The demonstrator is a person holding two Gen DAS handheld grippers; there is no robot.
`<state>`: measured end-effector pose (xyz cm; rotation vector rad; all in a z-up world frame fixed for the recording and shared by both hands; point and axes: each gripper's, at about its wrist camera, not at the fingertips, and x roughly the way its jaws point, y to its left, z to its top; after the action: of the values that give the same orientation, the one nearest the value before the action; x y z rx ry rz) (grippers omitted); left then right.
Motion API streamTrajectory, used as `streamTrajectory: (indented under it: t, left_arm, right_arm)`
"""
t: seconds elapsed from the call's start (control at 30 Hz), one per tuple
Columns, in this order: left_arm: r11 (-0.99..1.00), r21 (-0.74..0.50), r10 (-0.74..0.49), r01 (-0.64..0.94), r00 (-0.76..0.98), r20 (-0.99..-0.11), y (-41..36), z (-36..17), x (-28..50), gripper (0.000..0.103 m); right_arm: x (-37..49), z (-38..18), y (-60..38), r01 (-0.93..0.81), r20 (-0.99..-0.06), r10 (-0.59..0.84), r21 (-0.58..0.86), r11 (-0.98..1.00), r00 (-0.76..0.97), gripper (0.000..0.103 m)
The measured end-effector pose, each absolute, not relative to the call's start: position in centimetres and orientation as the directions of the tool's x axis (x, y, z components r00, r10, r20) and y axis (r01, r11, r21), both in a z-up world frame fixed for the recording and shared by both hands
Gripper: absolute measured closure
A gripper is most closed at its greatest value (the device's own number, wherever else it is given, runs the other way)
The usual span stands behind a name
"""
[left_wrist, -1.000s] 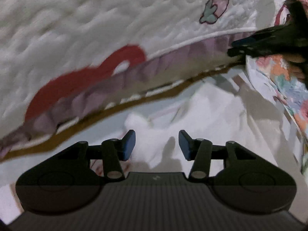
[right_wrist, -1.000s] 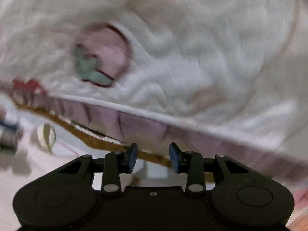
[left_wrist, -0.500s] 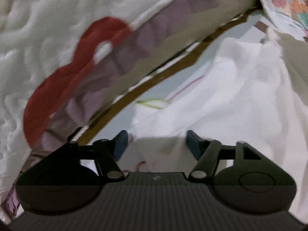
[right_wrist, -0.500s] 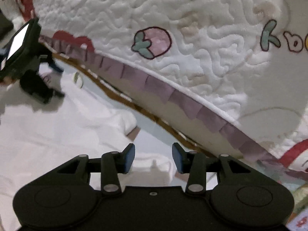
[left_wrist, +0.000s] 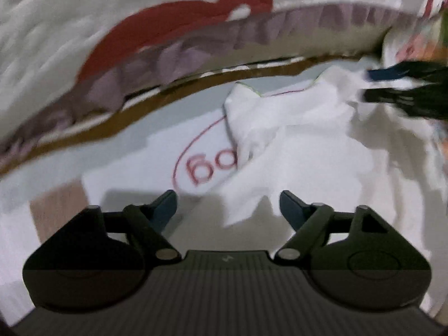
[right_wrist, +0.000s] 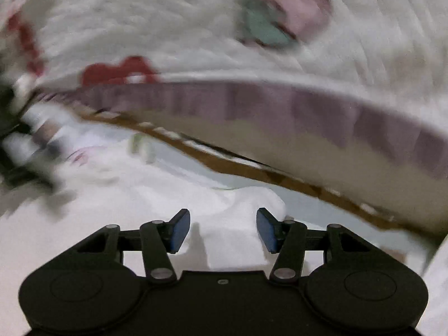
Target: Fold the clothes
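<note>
A crumpled white garment [left_wrist: 294, 140] lies on a pale surface, showing a red oval outline and red letters [left_wrist: 204, 168]. My left gripper [left_wrist: 228, 205] is open just in front of a garment corner, nothing between its fingers. In the left wrist view my right gripper [left_wrist: 389, 85] shows blurred at the far right, at the garment's far edge. In the right wrist view that right gripper [right_wrist: 222, 229] stands open, with a raised fold of the white garment [right_wrist: 238, 215] between its blue pads [right_wrist: 179, 229]. The left gripper [right_wrist: 16, 145] is a dark blur at the left edge.
A white quilted blanket [left_wrist: 84, 14] with red shapes and a purple ruffled trim [left_wrist: 252, 30] hangs along the far side, over a brown edge [left_wrist: 112, 123]. Floral fabric [left_wrist: 414, 47] sits at the far right. A wood-coloured patch [left_wrist: 56, 210] shows at the near left.
Both views have swung and are blurred by motion. The left gripper's fingers stand wider apart, and the printed part of the garment has come into its view. The right gripper has opened wider around a fold.
</note>
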<state>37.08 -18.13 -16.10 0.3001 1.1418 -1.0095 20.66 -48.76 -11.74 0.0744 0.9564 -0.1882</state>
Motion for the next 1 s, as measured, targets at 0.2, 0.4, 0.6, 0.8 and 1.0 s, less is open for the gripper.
streamTrajectory:
  t: [0.2, 0.4, 0.6, 0.8, 1.0]
  left_arm:
    - [0.523, -0.242, -0.551, 0.817, 0.108, -0.827, -17.2, -15.9, 35.7, 0.033]
    - [0.573, -0.293, -0.539, 0.765, 0.082, -0.838, -20.1, -17.5, 36.1, 0.029]
    - [0.582, -0.320, -0.589, 0.748, 0.115, -0.800, -22.9, -18.0, 36.3, 0.057]
    - [0.523, -0.262, -0.664, 0.811, 0.195, -0.722, -22.4, -14.2, 34.8, 0.097]
    - [0.570, -0.281, -0.711, 0.772, 0.291, -0.640, -20.9, -11.7, 36.1, 0.098]
  right_arm:
    - [19.9, -14.9, -50.7, 0.283, -0.859, -0.181, -0.044, 0.958, 0.479, 0.050]
    - [19.4, -15.7, -51.6, 0.332, -0.859, -0.064, 0.127, 0.935, 0.508, 0.042]
    - [19.6, -15.4, -51.1, 0.280, -0.806, -0.034, 0.165, 0.946, 0.591, 0.093]
    - [18.4, -12.3, -50.5, 0.182, -0.661, 0.009, 0.219, 0.959, 0.751, 0.093]
    - [17.2, -9.3, -50.0, 0.074, -0.485, 0.059, 0.251, 0.965, 0.872, 0.093]
